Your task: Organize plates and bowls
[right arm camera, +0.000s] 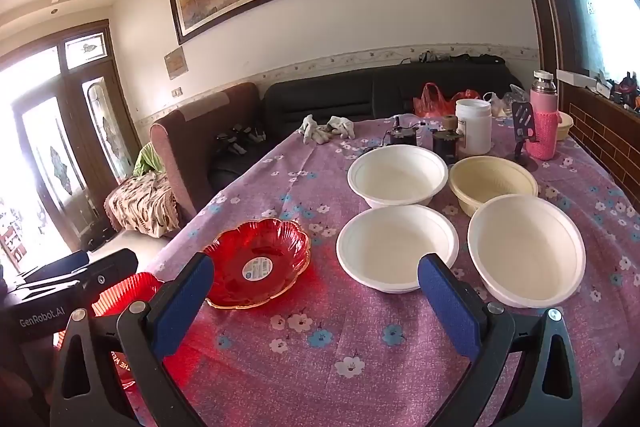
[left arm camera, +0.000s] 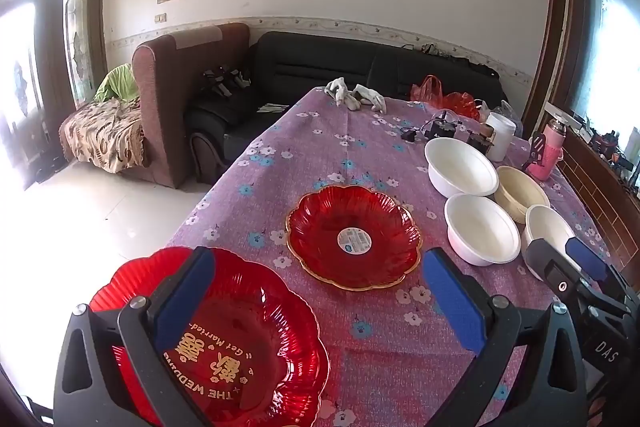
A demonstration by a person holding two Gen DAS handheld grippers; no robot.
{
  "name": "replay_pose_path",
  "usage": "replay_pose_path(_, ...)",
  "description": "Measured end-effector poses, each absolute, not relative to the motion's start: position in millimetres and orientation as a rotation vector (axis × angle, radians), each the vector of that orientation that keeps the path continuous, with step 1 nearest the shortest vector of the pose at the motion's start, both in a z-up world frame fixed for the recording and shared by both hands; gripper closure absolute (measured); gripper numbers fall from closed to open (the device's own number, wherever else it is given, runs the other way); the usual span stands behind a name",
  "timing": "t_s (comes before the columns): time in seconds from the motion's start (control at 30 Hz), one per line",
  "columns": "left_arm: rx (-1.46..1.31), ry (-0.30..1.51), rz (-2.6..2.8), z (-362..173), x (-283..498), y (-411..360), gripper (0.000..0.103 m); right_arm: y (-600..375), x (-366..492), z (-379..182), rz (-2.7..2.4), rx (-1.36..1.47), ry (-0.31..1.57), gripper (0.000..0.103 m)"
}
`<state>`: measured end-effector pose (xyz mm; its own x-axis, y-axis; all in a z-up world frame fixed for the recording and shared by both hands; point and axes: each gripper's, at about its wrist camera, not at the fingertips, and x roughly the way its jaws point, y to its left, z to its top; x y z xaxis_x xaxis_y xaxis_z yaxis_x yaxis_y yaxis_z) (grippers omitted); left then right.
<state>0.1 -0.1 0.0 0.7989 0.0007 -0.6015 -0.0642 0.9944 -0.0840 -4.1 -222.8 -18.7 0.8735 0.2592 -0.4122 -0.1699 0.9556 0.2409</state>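
Note:
A red lettered plate point(left arm camera: 240, 347) lies at the near left of the purple flowered tablecloth point(left arm camera: 360, 339), partly under my left gripper point(left arm camera: 316, 263), which is open and holds nothing. A second red plate point(left arm camera: 354, 237) with a round sticker sits just beyond it. Three white bowls point(right arm camera: 398, 175) point(right arm camera: 396, 247) point(right arm camera: 526, 249) and a cream bowl point(right arm camera: 492, 179) stand apart on the right half. My right gripper point(right arm camera: 315, 263) hovers open over the cloth between the sticker plate point(right arm camera: 258, 263) and the nearest white bowl, touching neither. Each gripper shows at the edge of the other's view.
Behind the bowls stand a white jar point(right arm camera: 474, 125), a pink flask point(right arm camera: 544, 115), a black phone stand point(right arm camera: 524, 131) and small black devices point(right arm camera: 404, 135). White gloves point(right arm camera: 326, 129) and a red bag point(right arm camera: 434, 99) lie at the far end. The table's left edge drops to the floor beside sofas.

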Motion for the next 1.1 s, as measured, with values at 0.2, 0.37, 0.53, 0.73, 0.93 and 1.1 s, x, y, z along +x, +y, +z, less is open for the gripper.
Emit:
replay_pose_path(0.2, -0.099, 0.636, 0.035, -2.8, 0.1, 0.1, 0.000, -222.9, -4.4, -17.7, 0.234, 0.203, 0.454, 0.000)
replay_pose_path(0.37, -0.102, 0.642, 0.038, -3.1, 0.4, -0.8, 0.000, -223.9, -2.4, -17.4, 0.235, 0.205, 0.458, 0.000)
replay_pose_path(0.53, -0.104, 0.643, 0.038, -10.7, 3.3, -0.3, 0.000, -224.9, -1.2, -16.4, 0.236, 0.207, 0.455, 0.000)
replay_pose_path(0.73, -0.112, 0.645, 0.034, -13.2, 5.6, 1.2, 0.000, -225.2, -1.1, -16.3, 0.236, 0.211, 0.457, 0.000)
replay_pose_path(0.93, -0.112, 0.645, 0.029, -14.6, 4.8, -5.0, 0.000, -225.6, -0.6, -16.1, 0.236, 0.211, 0.457, 0.000)
replay_pose_path(1.1, -0.118, 0.641, 0.028, -14.8, 4.9, -5.3, 0.000, -225.8, 0.2, -16.4, 0.238, 0.214, 0.460, 0.000)
